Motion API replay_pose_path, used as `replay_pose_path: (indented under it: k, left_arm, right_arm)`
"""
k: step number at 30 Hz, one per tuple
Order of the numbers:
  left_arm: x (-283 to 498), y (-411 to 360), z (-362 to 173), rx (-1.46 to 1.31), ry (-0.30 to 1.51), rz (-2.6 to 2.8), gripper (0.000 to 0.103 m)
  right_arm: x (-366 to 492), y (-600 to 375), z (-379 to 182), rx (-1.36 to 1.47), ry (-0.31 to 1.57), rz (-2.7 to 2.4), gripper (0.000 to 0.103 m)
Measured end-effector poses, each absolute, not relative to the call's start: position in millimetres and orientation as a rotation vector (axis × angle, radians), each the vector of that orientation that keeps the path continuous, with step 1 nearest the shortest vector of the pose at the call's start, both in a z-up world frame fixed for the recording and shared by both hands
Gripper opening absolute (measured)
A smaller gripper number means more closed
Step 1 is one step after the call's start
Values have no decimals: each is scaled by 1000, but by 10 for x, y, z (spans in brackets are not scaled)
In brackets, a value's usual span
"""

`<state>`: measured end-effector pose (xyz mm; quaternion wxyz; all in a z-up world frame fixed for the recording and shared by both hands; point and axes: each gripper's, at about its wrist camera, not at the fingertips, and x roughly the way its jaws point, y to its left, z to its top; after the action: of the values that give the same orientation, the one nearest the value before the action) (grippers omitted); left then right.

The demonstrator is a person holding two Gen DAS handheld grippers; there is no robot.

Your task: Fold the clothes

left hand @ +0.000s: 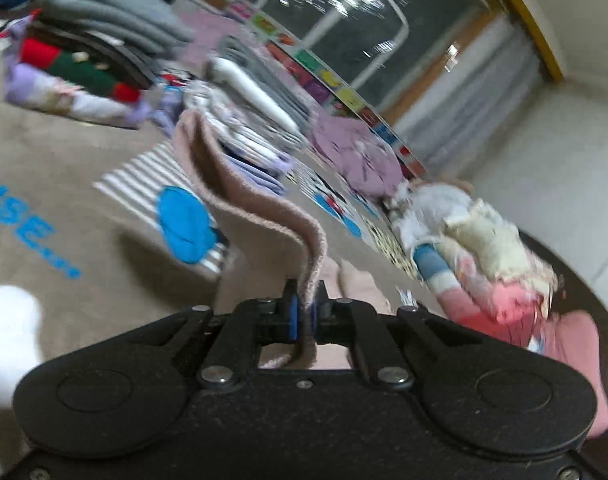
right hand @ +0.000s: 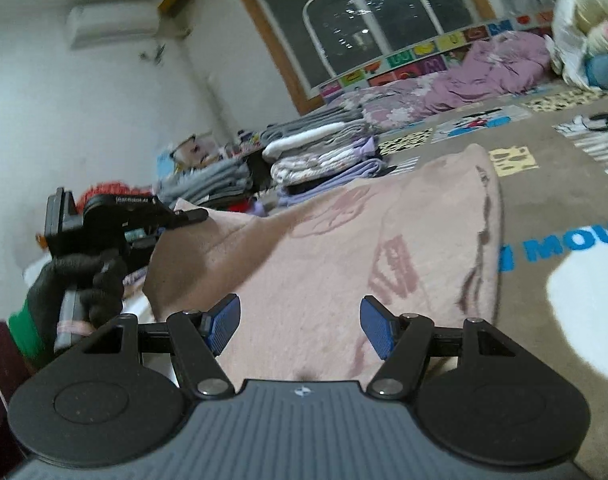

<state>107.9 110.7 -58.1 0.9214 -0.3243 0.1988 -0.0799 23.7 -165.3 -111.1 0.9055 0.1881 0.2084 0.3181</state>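
Note:
A pink fleece garment [right hand: 363, 248] with darker pink lettering lies spread on the brown printed carpet [right hand: 563, 200]. My left gripper [left hand: 304, 312] is shut on one edge of it [left hand: 264, 208] and lifts that edge off the floor. In the right wrist view the left gripper [right hand: 184, 216] shows at the left, held by a black-gloved hand, with the raised corner in it. My right gripper [right hand: 300, 326] is open and empty just above the garment's near part.
Stacks of folded clothes [left hand: 104, 40] [right hand: 323, 152] stand on the carpet by the far wall. A purple quilt [right hand: 483, 72] lies under the window. A heap of unfolded clothes [left hand: 483, 248] sits at the right. A white sock [right hand: 583, 308] is near my right gripper.

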Motion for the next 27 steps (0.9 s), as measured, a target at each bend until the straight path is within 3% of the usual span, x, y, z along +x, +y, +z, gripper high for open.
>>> replay_pose_path:
  k: [9, 27]
  left_arm:
    - [1169, 395, -554, -466, 470, -227, 3]
    - [1238, -502, -600, -339, 535, -332, 3]
  right_arm:
    - [292, -1938, -1115, 554, 418, 635, 67]
    - [384, -2234, -1218, 768, 421, 590, 68]
